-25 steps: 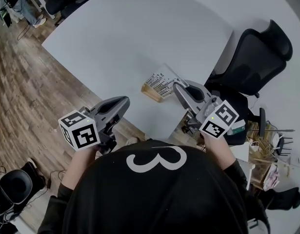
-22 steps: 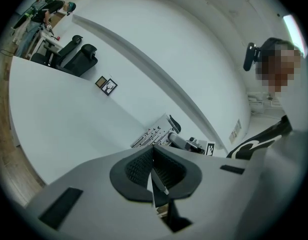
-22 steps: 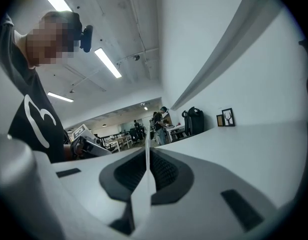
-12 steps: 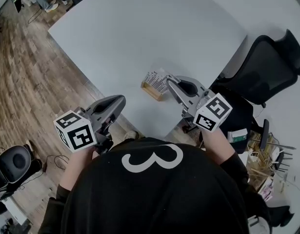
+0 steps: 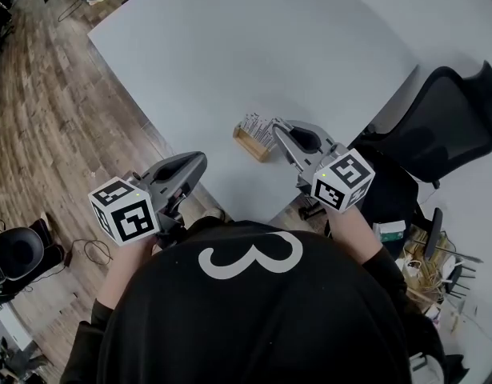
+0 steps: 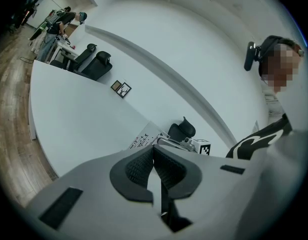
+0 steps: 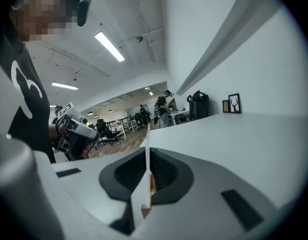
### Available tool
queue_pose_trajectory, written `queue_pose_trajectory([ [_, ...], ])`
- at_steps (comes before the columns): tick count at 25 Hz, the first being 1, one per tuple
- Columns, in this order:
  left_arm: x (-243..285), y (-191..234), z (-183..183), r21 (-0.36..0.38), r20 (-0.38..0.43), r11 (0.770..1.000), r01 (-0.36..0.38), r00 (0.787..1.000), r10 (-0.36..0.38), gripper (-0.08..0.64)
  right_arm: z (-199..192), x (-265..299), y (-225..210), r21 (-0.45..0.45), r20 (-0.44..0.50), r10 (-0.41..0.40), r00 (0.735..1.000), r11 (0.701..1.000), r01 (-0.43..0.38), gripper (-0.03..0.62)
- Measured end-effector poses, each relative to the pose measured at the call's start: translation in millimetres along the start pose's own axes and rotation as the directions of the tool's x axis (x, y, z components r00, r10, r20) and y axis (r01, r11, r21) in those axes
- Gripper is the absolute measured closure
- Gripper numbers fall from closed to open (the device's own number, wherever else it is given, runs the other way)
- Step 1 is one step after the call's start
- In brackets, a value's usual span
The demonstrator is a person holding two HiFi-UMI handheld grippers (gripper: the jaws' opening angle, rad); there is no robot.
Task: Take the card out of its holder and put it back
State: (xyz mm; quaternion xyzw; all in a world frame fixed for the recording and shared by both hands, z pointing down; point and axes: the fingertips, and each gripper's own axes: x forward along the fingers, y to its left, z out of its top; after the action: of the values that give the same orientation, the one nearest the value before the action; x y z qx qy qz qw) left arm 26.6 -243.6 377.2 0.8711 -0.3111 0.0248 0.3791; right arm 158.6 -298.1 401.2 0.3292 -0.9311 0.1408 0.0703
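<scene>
Pinching the card (image 5: 256,126) edge-on, the right gripper (image 5: 279,130) has its fingers clenched on the thin white sheet. That gripper's own view shows the card (image 7: 146,169) running up between the dark pads, with a sliver of brown wood at its foot. The card stands over the wooden holder (image 5: 247,145), and I cannot tell whether its lower edge sits in the slot or just above it. My guess is that the task is at a lift-out or a reseat, with the other half to come.

The left gripper (image 5: 199,162) hangs well to the left of the holder, out past the counter (image 5: 254,46) edge, fingers clenched on nothing.

The holder sits close to the counter's near edge, so a pull toward the person has little surface under it. Beyond the holder the counter lies broad and bare. To the right of the holder, off the counter, stands an office chair (image 5: 438,134).
</scene>
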Motion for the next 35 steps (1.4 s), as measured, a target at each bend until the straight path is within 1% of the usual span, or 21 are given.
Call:
queue_pose_trajectory([
  [2,-1,0,0,-0.001,0.007,1.0,-0.005,1.0,0.005,0.546,0,2,-1,0.02,0.005,-0.001,1.0,1.0,0.001,0.569],
  [6,0,-1,-1,-0.001,0.017,1.0,-0.01,1.0,0.01,0.546,0,2,-1,0.01,-0.003,-0.013,1.0,1.0,0.013,0.569],
  [11,-2,2,-2,-0.005,0.032,1.0,-0.014,0.999,0.014,0.546,0,5,-4,0.021,-0.005,-0.042,0.999,0.999,0.042,0.569],
  [19,-7,2,-6,-0.02,0.052,0.999,-0.026,0.998,0.027,0.546,-1,7,1,-0.005,-0.024,-0.034,0.999,0.999,0.034,0.569],
  [27,-9,5,-11,-0.039,0.066,0.998,-0.039,0.997,0.041,0.546,-3,4,0,-0.005,-0.032,-0.032,0.999,0.999,0.031,0.569],
  [35,-5,2,-15,-0.044,0.072,0.998,-0.044,0.996,0.048,0.546,-15,10,-4,-0.003,-0.058,-0.019,0.998,1.0,0.019,0.568],
])
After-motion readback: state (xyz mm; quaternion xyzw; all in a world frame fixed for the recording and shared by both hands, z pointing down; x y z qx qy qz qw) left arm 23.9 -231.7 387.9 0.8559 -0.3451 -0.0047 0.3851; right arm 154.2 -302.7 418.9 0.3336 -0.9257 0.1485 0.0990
